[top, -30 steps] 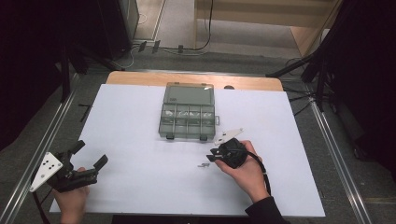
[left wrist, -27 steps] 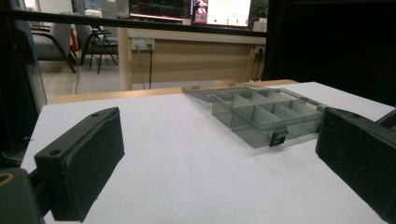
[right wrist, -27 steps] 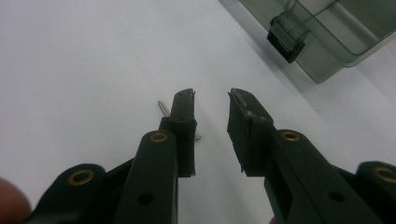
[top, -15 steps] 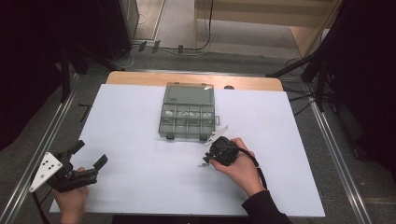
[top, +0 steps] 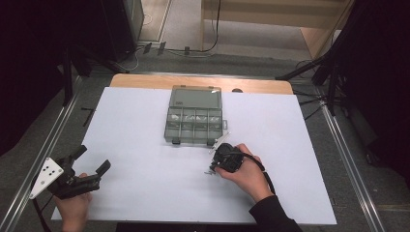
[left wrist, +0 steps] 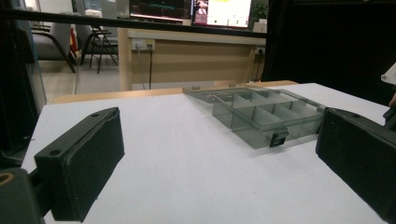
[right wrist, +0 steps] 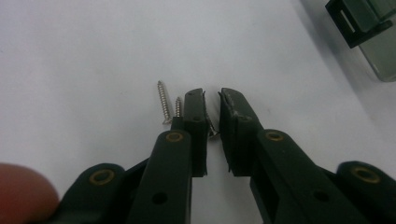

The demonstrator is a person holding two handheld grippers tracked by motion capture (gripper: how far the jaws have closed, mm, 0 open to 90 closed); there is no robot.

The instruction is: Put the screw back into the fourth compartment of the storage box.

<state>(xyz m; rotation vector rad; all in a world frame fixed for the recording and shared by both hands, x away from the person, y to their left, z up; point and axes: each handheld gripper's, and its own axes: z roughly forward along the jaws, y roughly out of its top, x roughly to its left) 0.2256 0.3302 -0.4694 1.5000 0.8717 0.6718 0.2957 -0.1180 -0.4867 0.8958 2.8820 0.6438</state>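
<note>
Right gripper (right wrist: 212, 100) jaws just been closing, nearly together with one screw (right wrist: 211, 125) in the gap on the surface, so I keep low, squeeze gently, avoid the neighbouring screws (right wrist: 163, 102).

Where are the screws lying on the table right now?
In the right gripper view the screws lie on the white table, beside the right claw; in the high view, just near of the compartment box.

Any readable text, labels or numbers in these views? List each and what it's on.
None readable.
Two lit monitor screens behind the wooden counter: content too blurred to read.
Clear grey plastic compartment box: no readable label.
Silver screws on the white table sheet: no markings visible.
</note>
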